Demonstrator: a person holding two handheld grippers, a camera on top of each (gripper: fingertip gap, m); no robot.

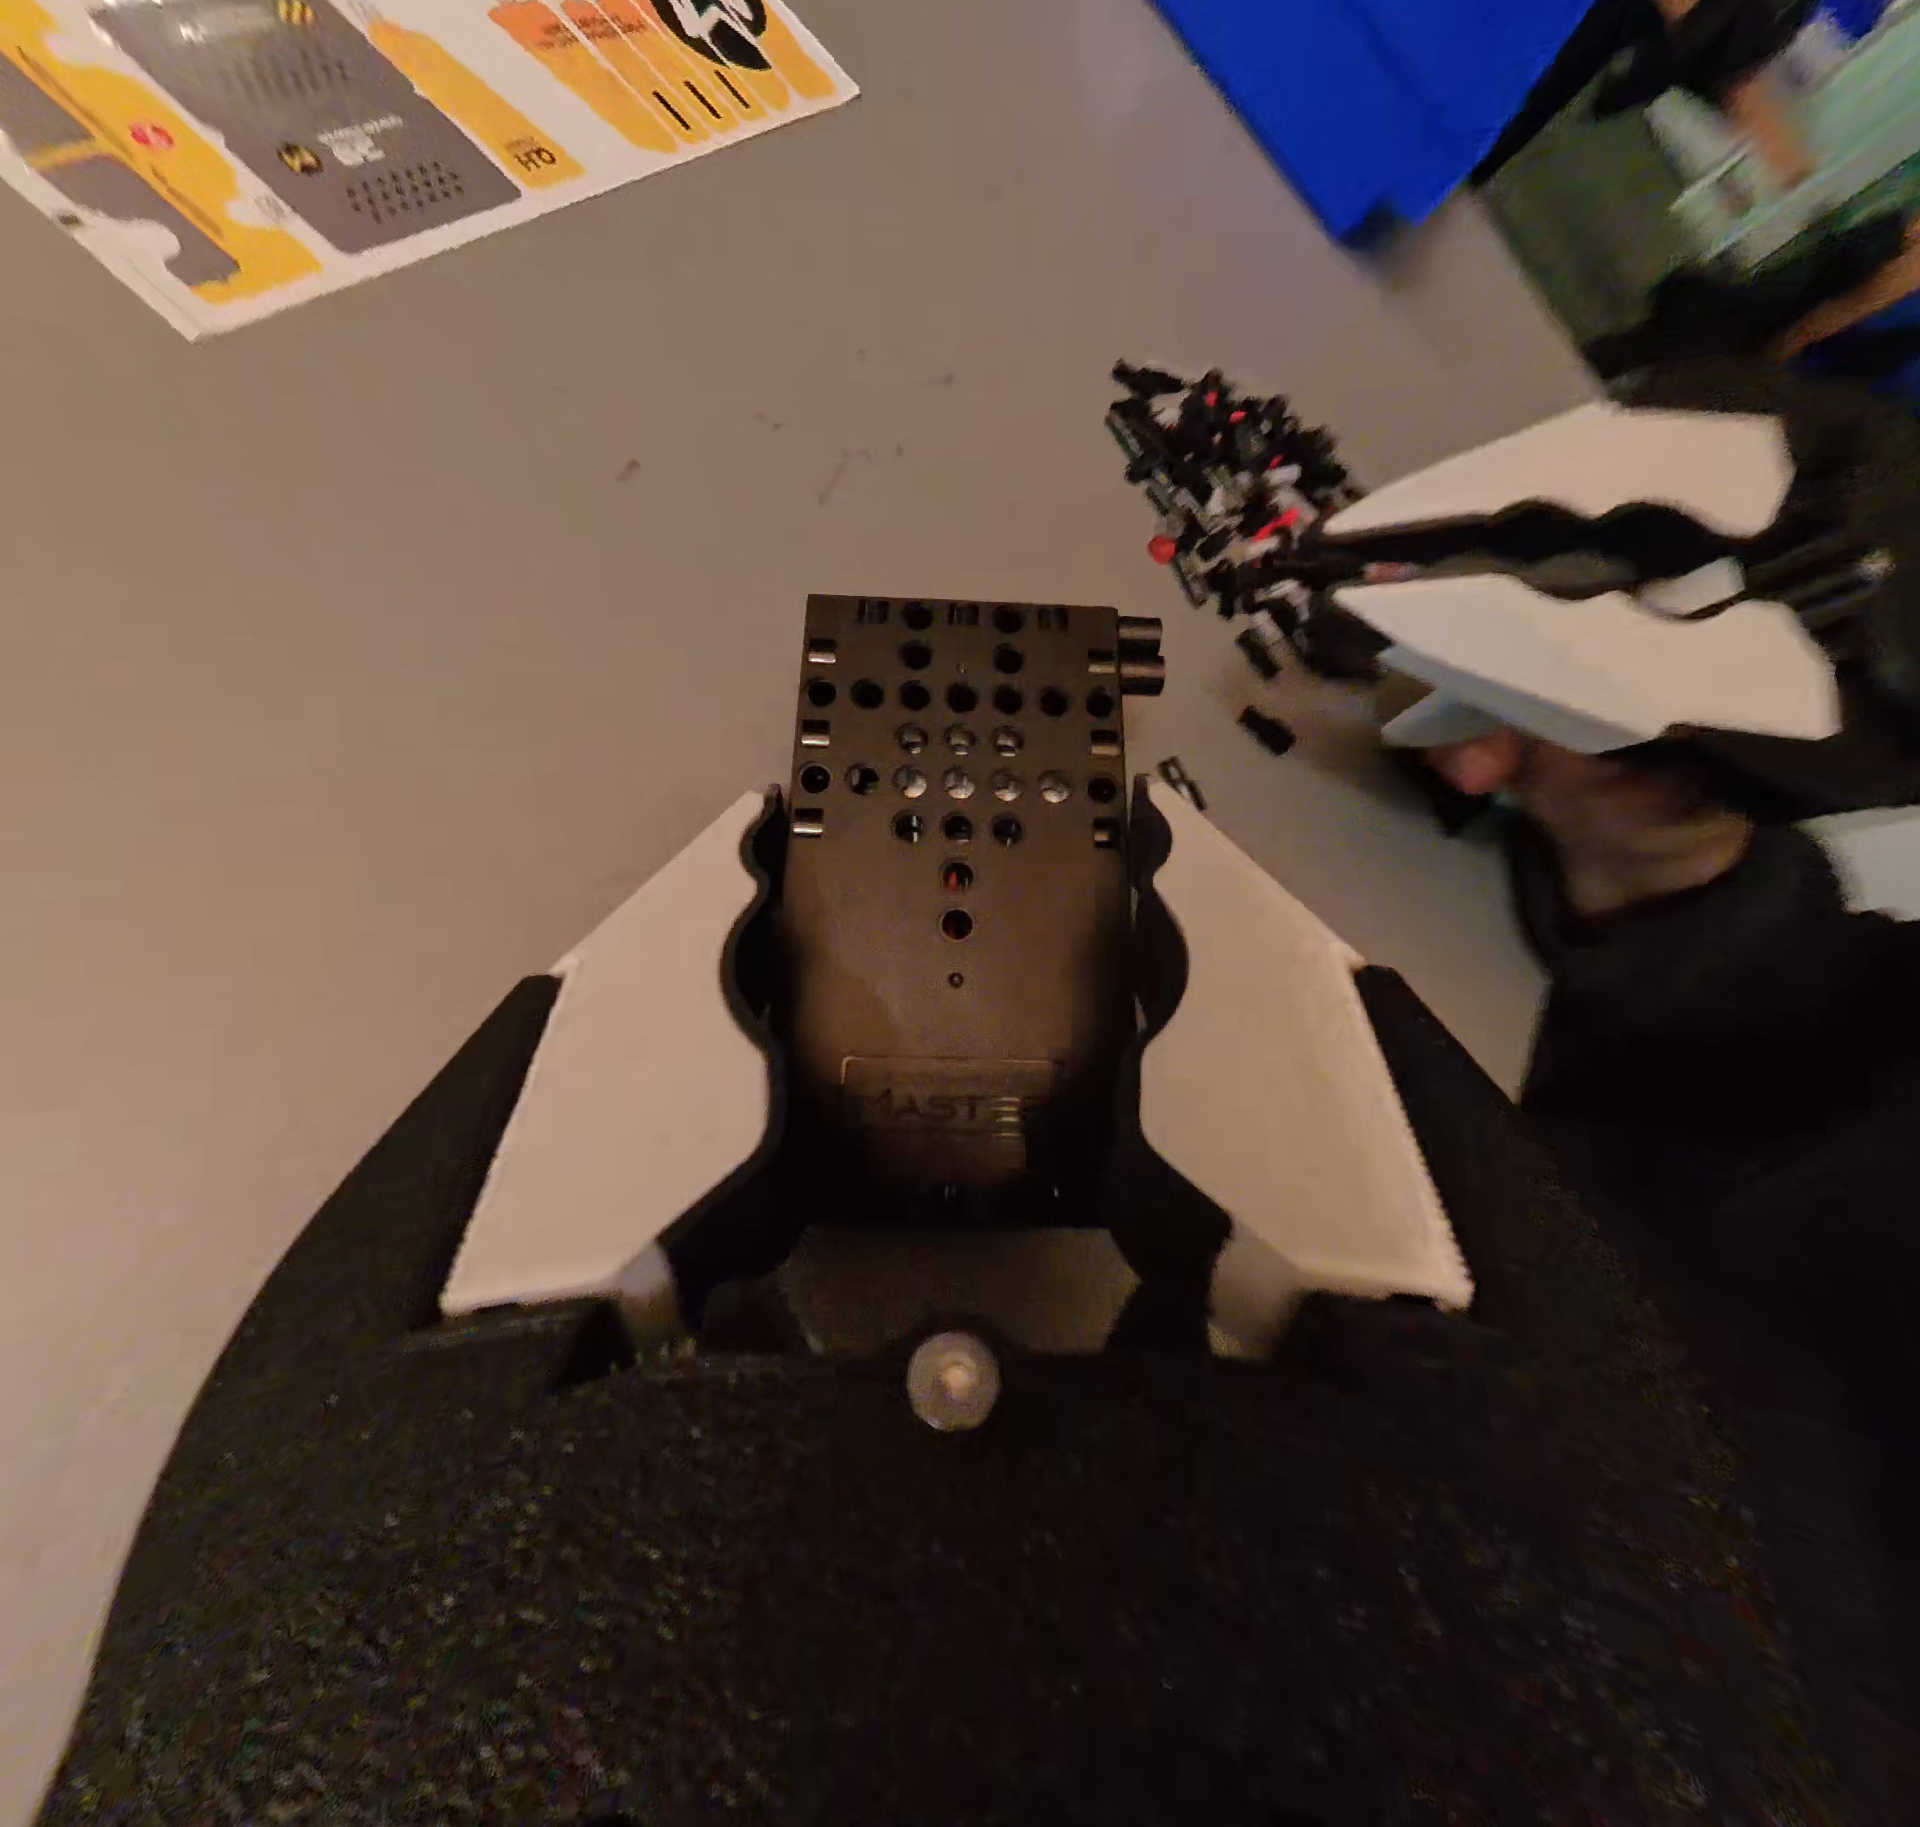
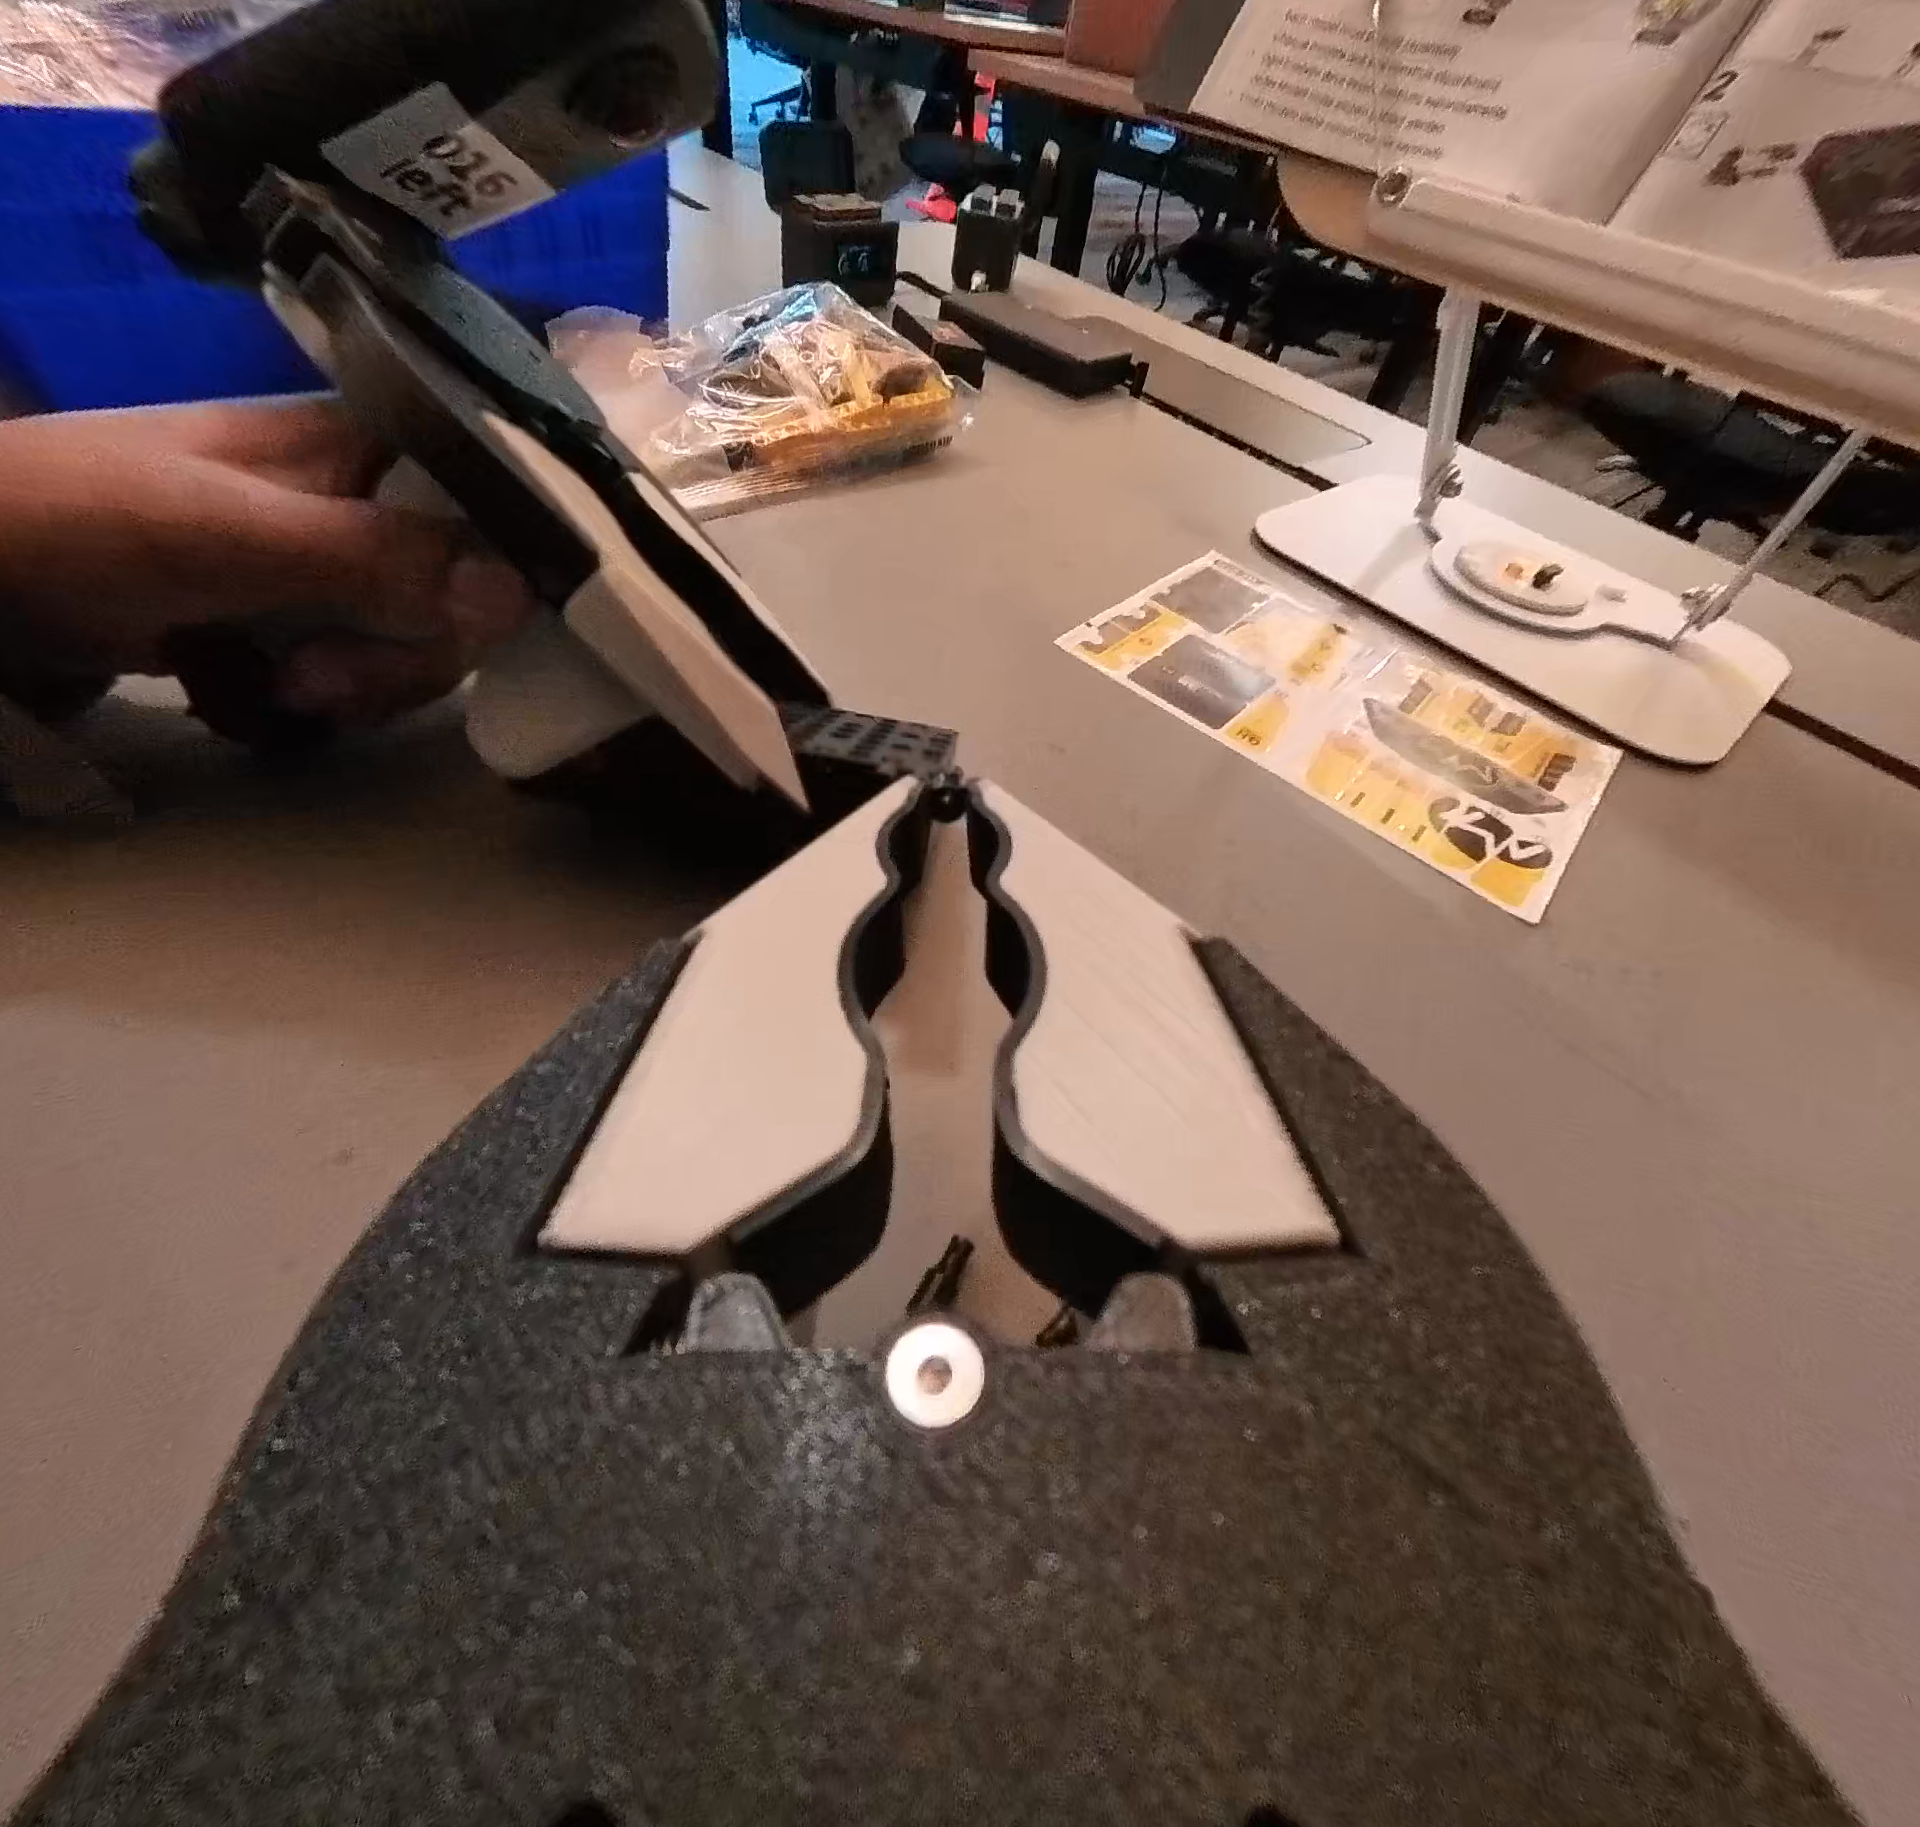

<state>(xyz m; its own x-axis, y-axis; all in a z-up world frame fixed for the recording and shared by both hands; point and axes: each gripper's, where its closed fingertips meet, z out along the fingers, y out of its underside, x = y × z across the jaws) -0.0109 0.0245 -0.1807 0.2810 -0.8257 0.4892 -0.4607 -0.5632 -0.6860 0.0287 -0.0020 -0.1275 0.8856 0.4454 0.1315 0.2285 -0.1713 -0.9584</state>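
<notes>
perforated black block (image 1: 956, 842), white tool (image 1: 956, 811)

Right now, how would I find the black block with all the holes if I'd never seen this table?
Start at the grey table and find the left hand-held gripper with white fingers. The black block is clamped between them, sticking out past their tips. Unlike the pile of tiny black and red parts to its right, it is one big flat slab dotted with round holes.
</notes>
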